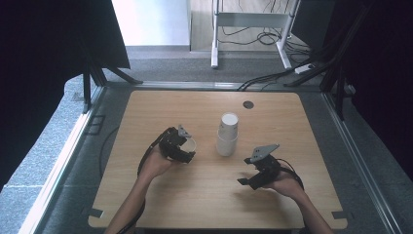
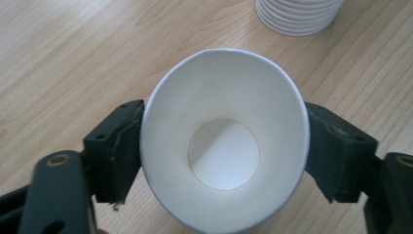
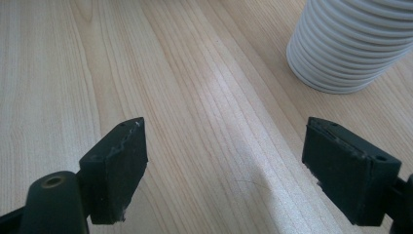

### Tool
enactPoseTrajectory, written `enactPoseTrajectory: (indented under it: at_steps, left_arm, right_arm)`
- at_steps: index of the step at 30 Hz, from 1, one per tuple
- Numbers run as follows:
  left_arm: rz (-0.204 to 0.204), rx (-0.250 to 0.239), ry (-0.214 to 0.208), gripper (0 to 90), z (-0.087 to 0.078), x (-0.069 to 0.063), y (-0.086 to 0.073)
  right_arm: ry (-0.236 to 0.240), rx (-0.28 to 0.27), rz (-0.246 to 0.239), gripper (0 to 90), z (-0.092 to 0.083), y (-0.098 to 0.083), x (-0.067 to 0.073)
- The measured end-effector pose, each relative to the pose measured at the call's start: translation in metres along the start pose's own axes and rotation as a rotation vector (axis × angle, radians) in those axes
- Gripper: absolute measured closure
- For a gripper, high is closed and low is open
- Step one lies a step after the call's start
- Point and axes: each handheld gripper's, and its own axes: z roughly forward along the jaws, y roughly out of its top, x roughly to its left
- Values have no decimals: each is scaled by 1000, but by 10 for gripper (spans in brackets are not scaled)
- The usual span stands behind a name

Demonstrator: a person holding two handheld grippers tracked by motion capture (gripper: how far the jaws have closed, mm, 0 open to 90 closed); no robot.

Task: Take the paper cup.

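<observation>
The left claw bracketed a single paper cup, its pads at the cup's sides. Right claw stood released above the worktop, near the cup stack.

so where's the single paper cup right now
In the high view the single paper cup stands left of centre on the table, between the jaws of the left tool, just left of the stack of cups.

2 black grippers, grey three-cornered top plates, trailing black cables

White paper cup between gripper jaws
</observation>
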Motion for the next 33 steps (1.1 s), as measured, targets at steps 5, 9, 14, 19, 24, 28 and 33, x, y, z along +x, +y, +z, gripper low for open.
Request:
enactPoseTrajectory:
  at_steps: [5,9,14,19,24,28,33]
  left_arm:
    - [-30,-17,-11,137,2,2,-2]
    - [-52,-35,-23,117,2,3,-3]
    - [-68,-66,-30,84,1,3,-4]
    - [-61,-94,-27,66,-2,1,-6]
    - [-54,-112,-26,63,-6,-1,-6]
    - [-48,-127,-24,62,-8,-5,-6]
    - [-50,-148,-22,57,-13,-10,-7]
  right_arm:
    - [-2,2,0,168,0,0,0]
    - [-8,1,1,162,1,-1,0]
    - [-17,-2,-2,153,1,-1,0]
    - [-28,-5,-2,149,1,-2,0]
    - [-32,-5,-4,149,1,-2,0]
    - [-31,-4,-5,148,2,-2,1]
    - [-33,-8,-5,148,1,-2,1]
